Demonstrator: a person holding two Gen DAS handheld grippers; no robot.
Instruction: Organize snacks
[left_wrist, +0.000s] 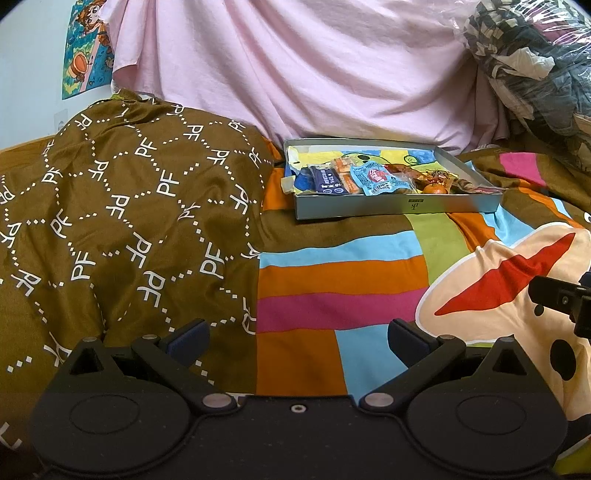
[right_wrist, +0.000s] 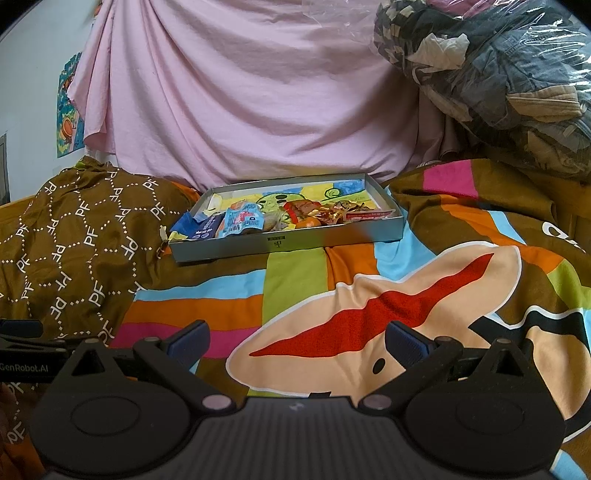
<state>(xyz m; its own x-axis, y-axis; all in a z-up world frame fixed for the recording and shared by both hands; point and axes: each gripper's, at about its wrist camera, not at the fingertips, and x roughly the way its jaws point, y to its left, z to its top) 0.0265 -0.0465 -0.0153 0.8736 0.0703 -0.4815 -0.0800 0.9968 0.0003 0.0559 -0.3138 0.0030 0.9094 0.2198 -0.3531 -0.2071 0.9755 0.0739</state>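
Here, the scene in short lines:

Snacks (right_wrist: 280, 218): they all lie inside the grey shallow box (right_wrist: 288, 245), which sits on the colourful bedspread (right_wrist: 295, 280) near the pink sheet (right_wrist: 240, 110). No packet is visible on the bed outside the box.

Contents: a dark blue packet (left_wrist: 327, 181), a light blue packet (left_wrist: 375, 179), an orange stick packet (left_wrist: 345, 175), a small mandarin (left_wrist: 435, 189) and some red and gold wrappers (right_wrist: 332, 213). They crowd along the near wall and partly overlap.

Left gripper (left_wrist: 298, 338): its jaws stand wide apart and hold nothing; it hovers over the bedspread, well apart from the box.

Right gripper (right_wrist: 297, 341): also wide and without load, also far from the box.

Step in hand: I cannot decide it. This picture fits a sorting that is already complete with the tools drawn back, and it fits equally a pile which waits for arranging inside the box.

Next move: if any arranging remains, it needs a reach forward to the near wall and a narrow pinch on one thin packet edge, because the packets overlap.

Risk: the soft bed may let the box tilt.
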